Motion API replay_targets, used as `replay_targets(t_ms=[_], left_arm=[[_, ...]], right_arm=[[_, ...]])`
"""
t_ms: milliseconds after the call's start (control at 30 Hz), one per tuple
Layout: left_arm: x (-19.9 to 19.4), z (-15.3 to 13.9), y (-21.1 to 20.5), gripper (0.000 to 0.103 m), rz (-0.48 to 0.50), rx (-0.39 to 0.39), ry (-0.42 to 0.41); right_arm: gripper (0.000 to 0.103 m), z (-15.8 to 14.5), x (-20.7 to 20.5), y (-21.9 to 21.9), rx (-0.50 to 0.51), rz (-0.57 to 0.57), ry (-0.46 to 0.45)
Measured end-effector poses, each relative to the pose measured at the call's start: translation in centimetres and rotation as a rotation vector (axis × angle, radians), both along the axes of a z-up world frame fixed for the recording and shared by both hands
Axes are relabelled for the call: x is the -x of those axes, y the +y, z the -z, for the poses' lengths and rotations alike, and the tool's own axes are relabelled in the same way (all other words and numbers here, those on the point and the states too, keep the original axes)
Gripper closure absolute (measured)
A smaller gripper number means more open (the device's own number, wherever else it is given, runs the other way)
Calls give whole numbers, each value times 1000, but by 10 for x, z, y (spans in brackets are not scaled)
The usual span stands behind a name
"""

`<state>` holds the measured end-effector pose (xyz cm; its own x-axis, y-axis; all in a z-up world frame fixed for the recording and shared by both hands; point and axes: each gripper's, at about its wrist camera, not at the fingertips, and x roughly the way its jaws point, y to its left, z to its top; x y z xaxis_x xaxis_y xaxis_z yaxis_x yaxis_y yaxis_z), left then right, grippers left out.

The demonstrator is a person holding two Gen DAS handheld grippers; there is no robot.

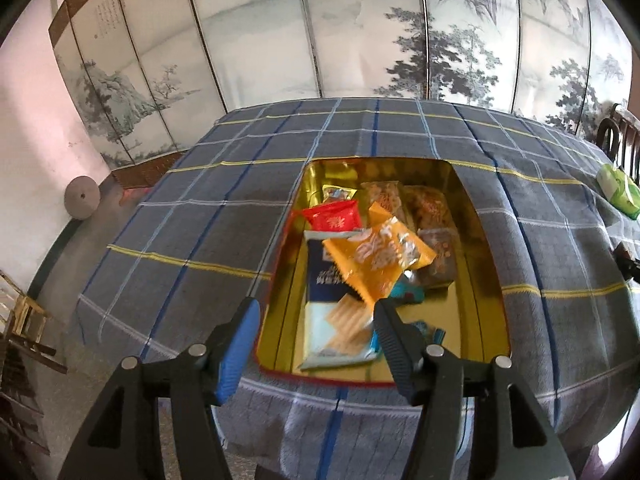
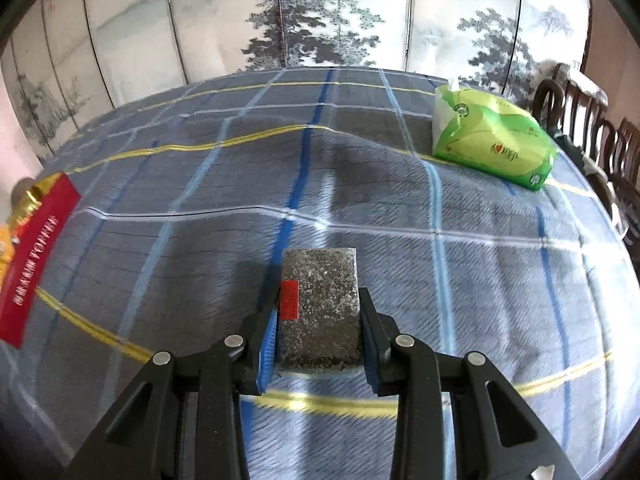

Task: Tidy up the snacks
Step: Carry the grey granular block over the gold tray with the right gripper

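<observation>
Speckled grey bar (image 2: 318, 308): stiff, light, film-wrapped, probably slick; pinched at its long sides by the right gripper (image 2: 320, 320) above the checked cloth (image 2: 480, 280).
Gold tin (image 1: 472, 280): at 12 o'clock from the left gripper (image 1: 316, 312), its jaws spread, empty.
Orange packet (image 1: 376, 256): soft, crushable; best held by its crimped edge.

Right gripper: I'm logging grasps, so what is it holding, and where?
The right gripper clamps a dark speckled rectangular snack block with a red label by its two long sides, near its close end.
</observation>
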<state>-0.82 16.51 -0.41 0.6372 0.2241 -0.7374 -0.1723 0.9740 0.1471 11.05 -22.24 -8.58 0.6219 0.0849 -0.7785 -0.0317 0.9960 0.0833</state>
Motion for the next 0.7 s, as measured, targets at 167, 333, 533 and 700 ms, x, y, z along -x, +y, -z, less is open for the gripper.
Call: replay_targets(t_ms=[167,333,533,700], left_arm=[[9,-1,2,42,-7,-1,-8],[12,-3,4,42,-21,11,-17],[14,-5,1,42,-22,-28,-24],[13,-7,2,42,-23,-48,-28]], right_arm=[[71,-19,14,32,-55,-73,-32],[71,-48,18,89,-65,-197,-80],[71,-71,2,163,-111,-346,-98],[71,-76,-23,213,-155,-422,-79]])
